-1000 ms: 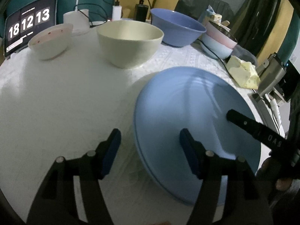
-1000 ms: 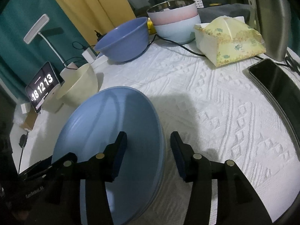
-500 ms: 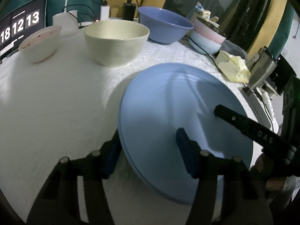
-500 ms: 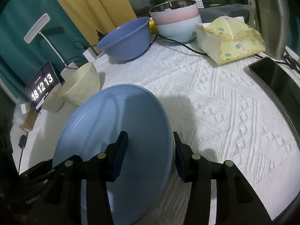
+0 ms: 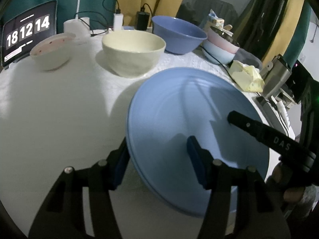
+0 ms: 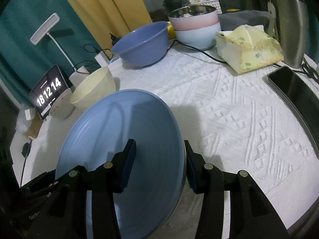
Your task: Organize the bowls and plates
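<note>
While both tools clamp its rim, the blue plate [image 5: 179, 107] tilts.

Plate [image 5: 179, 103] on the table [image 5: 49, 103], two bowls [image 5: 133, 51] just behind it, clock display [image 5: 28, 31] far behind-left of plate, tissue pack [image 6: 249, 53] behind-right, phone [image 6: 293, 87] right of plate.

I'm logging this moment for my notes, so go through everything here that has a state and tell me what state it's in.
Light blue plate: tilted, rim between the jaws of both grippers.
Left gripper: shut on the plate's rim.
Right gripper: shut on the opposite rim.
Cream bowl: upright, empty.
Dark blue bowl: upright, empty.
Pink bowl: nested in a pale blue bowl.
Clock display: lit.
Phone: screen dark.
</note>
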Demonstrator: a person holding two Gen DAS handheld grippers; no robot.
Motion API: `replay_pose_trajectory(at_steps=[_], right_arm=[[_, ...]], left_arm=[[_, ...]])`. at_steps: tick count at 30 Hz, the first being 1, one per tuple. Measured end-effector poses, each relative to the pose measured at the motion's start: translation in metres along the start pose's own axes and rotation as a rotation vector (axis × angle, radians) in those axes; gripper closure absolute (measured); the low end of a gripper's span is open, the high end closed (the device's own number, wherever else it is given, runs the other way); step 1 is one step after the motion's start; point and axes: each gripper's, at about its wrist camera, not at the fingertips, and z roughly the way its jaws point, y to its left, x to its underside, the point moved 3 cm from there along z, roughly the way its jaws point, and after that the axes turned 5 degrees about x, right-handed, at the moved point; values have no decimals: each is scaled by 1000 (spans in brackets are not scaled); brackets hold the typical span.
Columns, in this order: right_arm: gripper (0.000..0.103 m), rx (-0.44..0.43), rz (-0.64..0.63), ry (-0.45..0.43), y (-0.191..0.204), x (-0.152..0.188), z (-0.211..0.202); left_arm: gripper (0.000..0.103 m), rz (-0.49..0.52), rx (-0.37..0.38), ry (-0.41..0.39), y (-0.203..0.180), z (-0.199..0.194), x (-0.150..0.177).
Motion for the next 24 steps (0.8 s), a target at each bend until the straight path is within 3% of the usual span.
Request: replay_pose_trajectory(at_steps=[24], right_arm=[[54, -13, -102, -3, 80, 0, -1]], left_arm=[[45, -94, -10, -63, 66, -39, 6]])
